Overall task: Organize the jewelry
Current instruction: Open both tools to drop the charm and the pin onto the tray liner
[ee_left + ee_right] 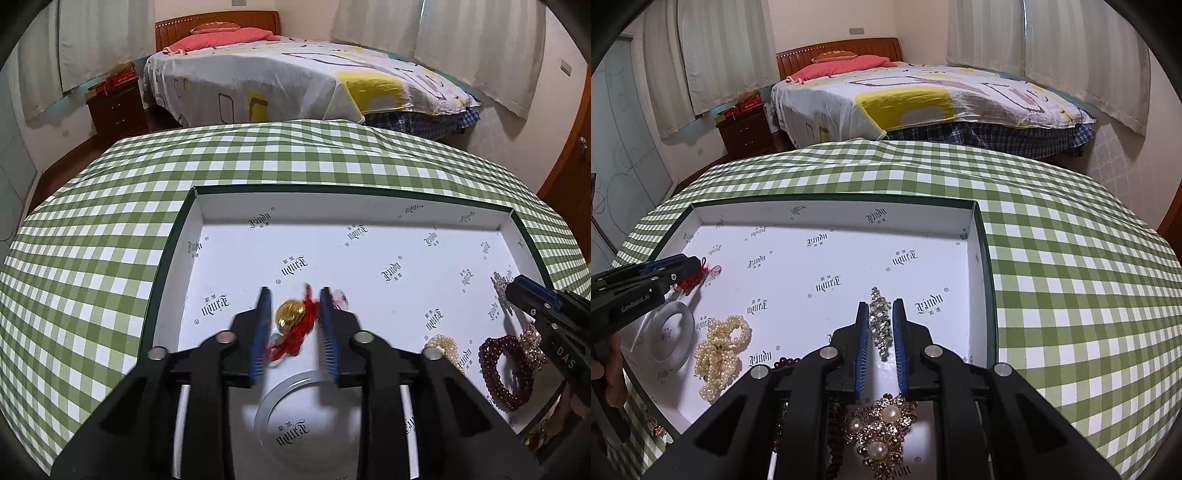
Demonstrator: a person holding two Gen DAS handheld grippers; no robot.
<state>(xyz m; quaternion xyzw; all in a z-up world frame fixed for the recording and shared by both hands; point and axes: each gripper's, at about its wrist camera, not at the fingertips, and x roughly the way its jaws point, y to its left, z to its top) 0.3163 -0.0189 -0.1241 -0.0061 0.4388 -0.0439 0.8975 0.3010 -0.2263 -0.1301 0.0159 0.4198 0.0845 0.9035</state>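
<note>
A wide, shallow white cardboard box with dark green edges (177,236) is laid on a table covered by a green and white checked cloth (92,258). Inside the box, the left gripper (291,295) is spread apart around a shiny round gold charm tied with fuzzy red thread (291,314); the charm is not squeezed. A flat clear plastic ring (674,328) is seen near it. The right gripper (881,308) is held with its blue ribbed fingers (899,332) close on each side of a long sparkly silver rhinestone piece (881,325), but a sure pinch cannot be told. A bumpy cream pearl bracelet (720,350), a dark red bead bracelet (506,369) and a gold flower brooch with pearls (882,432) are lying nearby in the box. A bed with a yellow and white sheet (923,96) is seen behind the table.
</note>
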